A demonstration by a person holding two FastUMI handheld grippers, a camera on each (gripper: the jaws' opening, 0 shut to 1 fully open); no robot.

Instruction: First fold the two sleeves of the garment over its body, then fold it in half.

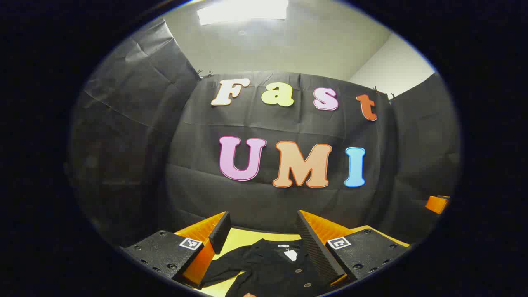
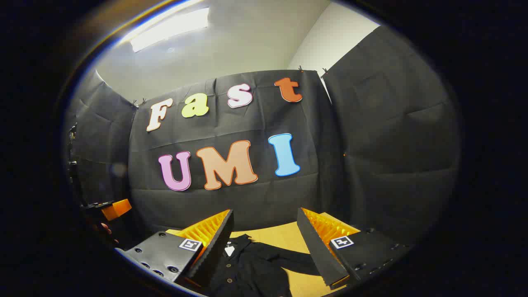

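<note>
Here, black garment [image 1: 268, 268] with white tag [image 1: 291, 255]; both grippers [image 1: 260, 235] [image 2: 264, 231] agape.

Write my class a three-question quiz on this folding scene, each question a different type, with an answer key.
1. True or false: the left tongs are shut on the black garment.
2. What lies under the garment? A) yellow tabletop B) white cloth C) metal tray
3. Fill in: the right tongs are ____.

Key: 1 false, both tongs are open above the garment, gripping nothing; 2 A, the yellow tabletop; 3 open.
</note>
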